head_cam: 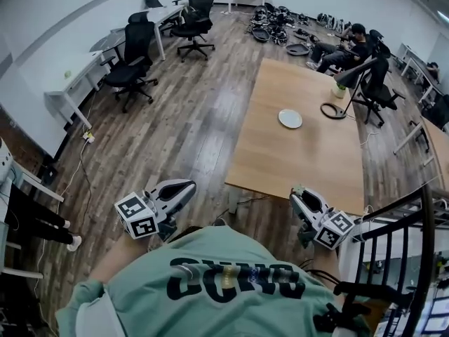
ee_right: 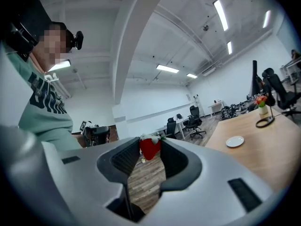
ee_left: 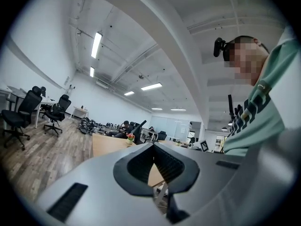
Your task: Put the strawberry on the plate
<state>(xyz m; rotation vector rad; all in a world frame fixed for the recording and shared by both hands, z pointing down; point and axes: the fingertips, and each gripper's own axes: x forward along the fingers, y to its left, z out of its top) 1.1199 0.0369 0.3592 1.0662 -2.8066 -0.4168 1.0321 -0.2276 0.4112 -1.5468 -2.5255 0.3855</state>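
Note:
In the right gripper view a red strawberry (ee_right: 149, 148) with a green cap is pinched between the tips of my right gripper (ee_right: 150, 149), which is shut on it. That gripper (head_cam: 298, 192) hangs in the air just short of the wooden table's (head_cam: 280, 160) near edge. A small white plate (head_cam: 290, 119) lies empty near the table's middle, well ahead of the right gripper; the same plate (ee_right: 234, 141) shows off to the right in the right gripper view. My left gripper (head_cam: 186, 186) is held over the floor left of the table, its jaws (ee_left: 153, 146) touching at the tips with nothing between them.
A black desk lamp (head_cam: 351, 83) and a small flower pot (head_cam: 339, 90) stand at the table's far right. A person (head_cam: 344, 48) sits beyond it. Office chairs (head_cam: 133, 62) and white desks (head_cam: 77, 76) line the left. A black railing (head_cam: 414, 244) rises at my right.

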